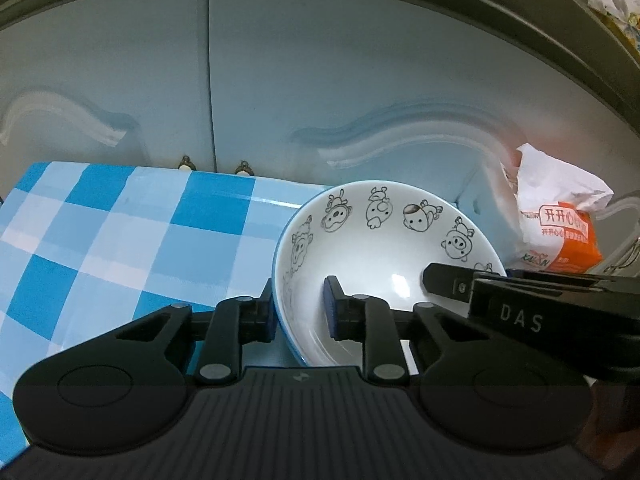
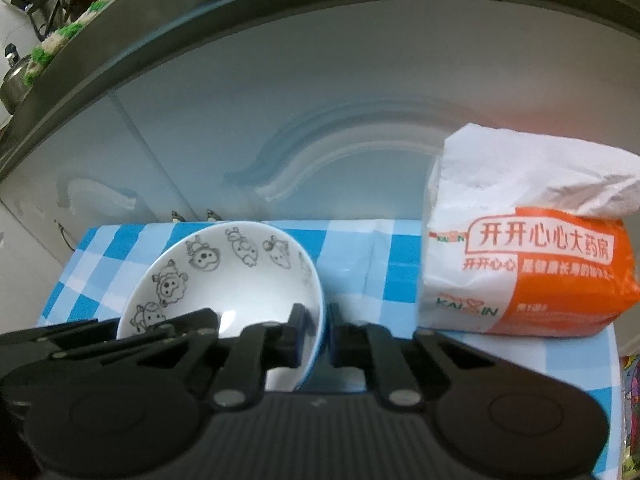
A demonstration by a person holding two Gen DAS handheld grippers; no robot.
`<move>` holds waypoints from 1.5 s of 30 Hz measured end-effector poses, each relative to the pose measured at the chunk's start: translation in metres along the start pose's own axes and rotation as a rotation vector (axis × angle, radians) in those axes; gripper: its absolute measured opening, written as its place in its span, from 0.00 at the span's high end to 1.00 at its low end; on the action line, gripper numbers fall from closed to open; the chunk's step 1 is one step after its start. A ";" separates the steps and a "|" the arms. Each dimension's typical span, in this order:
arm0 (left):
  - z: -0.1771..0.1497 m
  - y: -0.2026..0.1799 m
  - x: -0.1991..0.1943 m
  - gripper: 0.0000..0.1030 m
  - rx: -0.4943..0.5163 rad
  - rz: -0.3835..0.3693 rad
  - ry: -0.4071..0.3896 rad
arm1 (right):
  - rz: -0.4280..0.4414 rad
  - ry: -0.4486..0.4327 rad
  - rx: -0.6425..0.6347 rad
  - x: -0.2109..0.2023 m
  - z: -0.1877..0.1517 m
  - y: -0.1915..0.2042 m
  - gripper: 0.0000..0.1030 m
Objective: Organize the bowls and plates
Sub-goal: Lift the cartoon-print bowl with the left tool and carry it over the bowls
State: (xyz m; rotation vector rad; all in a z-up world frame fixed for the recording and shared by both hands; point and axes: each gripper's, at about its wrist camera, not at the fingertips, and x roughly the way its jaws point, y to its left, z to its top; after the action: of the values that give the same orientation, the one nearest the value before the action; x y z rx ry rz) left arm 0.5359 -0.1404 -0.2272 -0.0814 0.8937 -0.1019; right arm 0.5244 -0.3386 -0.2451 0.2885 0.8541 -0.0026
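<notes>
A white bowl (image 1: 380, 248) with a blue outside and cartoon animals drawn round its inner wall sits tilted on a blue-checked cloth (image 1: 120, 240). My left gripper (image 1: 298, 308) straddles the bowl's left rim, one pad outside and one inside, closed on the wall. In the right wrist view the same bowl (image 2: 240, 280) has its right rim pinched between the pads of my right gripper (image 2: 316, 334). A finger of the right gripper (image 1: 444, 282) reaches into the bowl from the right. The left gripper's fingers (image 2: 192, 322) come in over the bowl's left side.
An orange and white plastic bag (image 2: 540, 272) stands on the checked cloth (image 2: 360, 264) just right of the bowl, also seen as the bag (image 1: 560, 236). Pale blue cabinet doors (image 1: 320, 80) with small knobs rise right behind. A dark counter edge (image 2: 280, 4) overhangs; a kettle (image 2: 14, 84) sits above.
</notes>
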 end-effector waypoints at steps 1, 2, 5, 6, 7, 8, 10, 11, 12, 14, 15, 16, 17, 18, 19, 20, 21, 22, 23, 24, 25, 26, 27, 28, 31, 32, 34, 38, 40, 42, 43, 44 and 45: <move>-0.001 0.002 -0.002 0.76 -0.002 0.000 -0.001 | -0.004 -0.002 -0.002 -0.002 0.000 0.000 0.92; -0.002 0.004 -0.005 0.78 -0.006 -0.002 -0.004 | -0.004 -0.004 -0.002 -0.005 0.000 -0.001 0.92; -0.001 0.005 -0.012 0.80 -0.011 0.001 -0.023 | 0.002 -0.014 0.005 -0.011 -0.001 -0.001 0.92; -0.002 0.005 -0.015 0.81 -0.012 0.001 -0.028 | 0.005 -0.015 0.008 -0.013 -0.002 -0.001 0.92; -0.002 0.006 -0.019 0.82 -0.015 -0.001 -0.031 | 0.010 -0.016 0.012 -0.016 -0.003 -0.002 0.92; -0.002 0.007 -0.022 0.83 -0.020 -0.004 -0.034 | 0.013 -0.018 0.012 -0.019 -0.004 -0.002 0.92; -0.003 0.008 -0.030 0.83 -0.026 -0.006 -0.042 | 0.019 -0.022 0.013 -0.024 -0.005 -0.001 0.92; -0.005 0.009 -0.034 0.83 -0.028 -0.007 -0.048 | 0.023 -0.025 0.017 -0.028 -0.006 -0.002 0.93; -0.005 0.011 -0.039 0.83 -0.032 -0.008 -0.053 | 0.027 -0.029 0.017 -0.031 -0.006 -0.001 0.93; -0.006 0.012 -0.049 0.83 -0.041 -0.011 -0.060 | 0.034 -0.040 0.015 -0.041 -0.007 0.001 0.93; -0.007 0.014 -0.053 0.83 -0.044 -0.014 -0.063 | 0.039 -0.044 0.015 -0.048 -0.008 -0.001 0.93; -0.007 0.014 -0.054 0.83 -0.048 -0.017 -0.064 | 0.042 -0.047 0.013 -0.053 -0.009 0.000 0.93; -0.008 0.015 -0.059 0.83 -0.055 -0.018 -0.067 | 0.045 -0.051 0.009 -0.058 -0.009 0.000 0.93; -0.011 0.017 -0.064 0.84 -0.058 -0.019 -0.071 | 0.047 -0.055 0.005 -0.063 -0.010 0.001 0.94; -0.011 0.015 -0.066 0.84 -0.060 -0.019 -0.073 | 0.050 -0.058 0.001 -0.068 -0.011 0.002 0.94; -0.012 0.015 -0.071 0.84 -0.066 -0.019 -0.075 | 0.052 -0.061 -0.003 -0.075 -0.012 0.004 0.94; -0.013 0.016 -0.076 0.84 -0.071 -0.020 -0.078 | 0.053 -0.063 -0.006 -0.080 -0.014 0.005 0.94; -0.014 0.017 -0.081 0.85 -0.075 -0.021 -0.080 | 0.055 -0.066 -0.008 -0.087 -0.016 0.008 0.94; -0.016 0.017 -0.088 0.85 -0.078 -0.022 -0.085 | 0.058 -0.070 -0.011 -0.092 -0.019 0.009 0.94; -0.017 0.016 -0.091 0.85 -0.080 -0.022 -0.088 | 0.062 -0.073 -0.012 -0.097 -0.020 0.009 0.94; -0.019 0.017 -0.097 0.86 -0.085 -0.022 -0.094 | 0.065 -0.075 -0.012 -0.102 -0.021 0.010 0.94; -0.021 0.018 -0.104 0.86 -0.090 -0.021 -0.098 | 0.070 -0.079 -0.013 -0.107 -0.023 0.013 0.94; -0.023 0.018 -0.109 0.86 -0.095 -0.021 -0.101 | 0.074 -0.082 -0.016 -0.113 -0.024 0.015 0.94; -0.025 0.019 -0.115 0.86 -0.099 -0.020 -0.103 | 0.077 -0.083 -0.022 -0.118 -0.025 0.018 0.94; -0.032 0.020 -0.132 0.86 -0.103 -0.016 -0.112 | 0.090 -0.088 -0.028 -0.129 -0.031 0.029 0.93; -0.034 0.021 -0.139 0.86 -0.107 -0.013 -0.115 | 0.097 -0.089 -0.031 -0.134 -0.033 0.034 0.93; -0.040 0.022 -0.152 0.87 -0.116 -0.010 -0.119 | 0.111 -0.090 -0.038 -0.141 -0.037 0.039 0.93; -0.052 0.028 -0.173 0.87 -0.145 0.000 -0.125 | 0.140 -0.091 -0.055 -0.158 -0.047 0.055 0.93; -0.059 0.031 -0.186 0.87 -0.154 0.008 -0.129 | 0.159 -0.089 -0.061 -0.167 -0.053 0.061 0.92; -0.063 0.032 -0.193 0.87 -0.161 0.017 -0.130 | 0.174 -0.086 -0.067 -0.175 -0.061 0.067 0.92; -0.067 0.034 -0.197 0.87 -0.169 0.021 -0.128 | 0.184 -0.083 -0.067 -0.179 -0.064 0.070 0.92; -0.071 0.035 -0.202 0.87 -0.176 0.026 -0.126 | 0.193 -0.081 -0.069 -0.182 -0.068 0.073 0.92; -0.075 0.036 -0.206 0.87 -0.181 0.032 -0.126 | 0.202 -0.078 -0.072 -0.185 -0.072 0.076 0.92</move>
State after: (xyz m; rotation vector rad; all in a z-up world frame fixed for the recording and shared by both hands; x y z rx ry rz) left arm 0.3512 -0.0813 -0.1188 -0.2399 0.7762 0.0144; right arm 0.3578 -0.2687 -0.1331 0.3040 0.7427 0.2036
